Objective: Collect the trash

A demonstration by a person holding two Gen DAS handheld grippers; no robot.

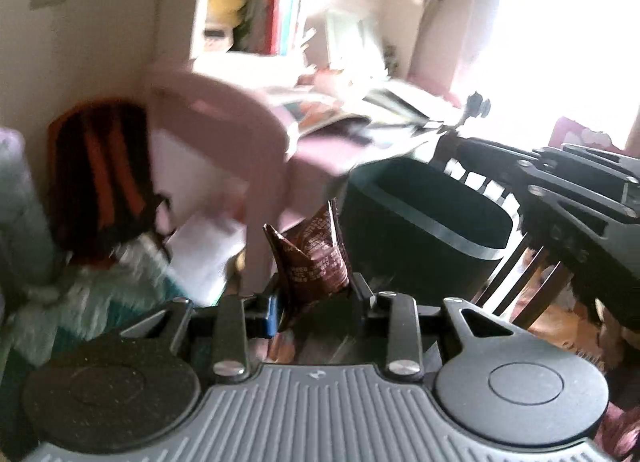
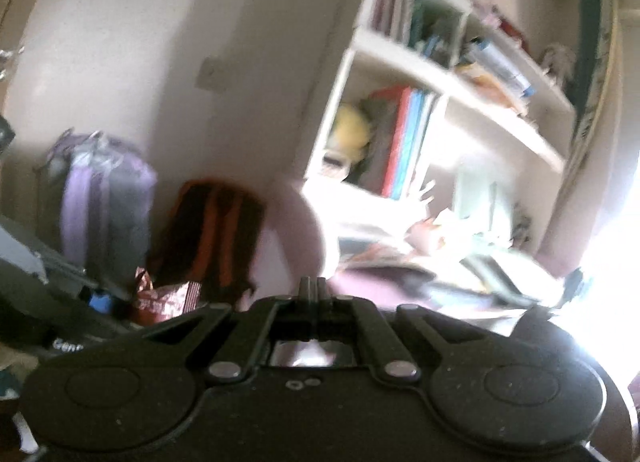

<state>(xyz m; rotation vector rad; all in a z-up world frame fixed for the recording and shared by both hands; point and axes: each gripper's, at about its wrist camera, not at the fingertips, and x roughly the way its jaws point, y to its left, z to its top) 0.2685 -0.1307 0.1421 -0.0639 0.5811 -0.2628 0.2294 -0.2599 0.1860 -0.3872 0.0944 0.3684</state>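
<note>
A crumpled brown snack wrapper (image 1: 314,258) stands upright between the fingers of my left gripper (image 1: 316,296), which is shut on it. Just right of the wrapper is a dark round trash bin (image 1: 420,218), mouth open toward me. My right gripper (image 1: 456,154) comes in from the right, its tips by the bin's far rim. Whether it grips the rim I cannot tell. In the right wrist view the right gripper (image 2: 314,286) has its fingers pressed together with nothing showing between them. The wrapper (image 2: 164,298) and the left gripper (image 2: 116,300) show at the left there.
A pink chair (image 1: 224,134) stands before a desk (image 1: 360,114) piled with papers under a white bookshelf (image 2: 432,74). An orange and black backpack (image 1: 100,170) and a purple bag (image 2: 104,198) lean on the wall. Dark wooden slats (image 1: 520,282) sit lower right. The window (image 1: 568,42) glares.
</note>
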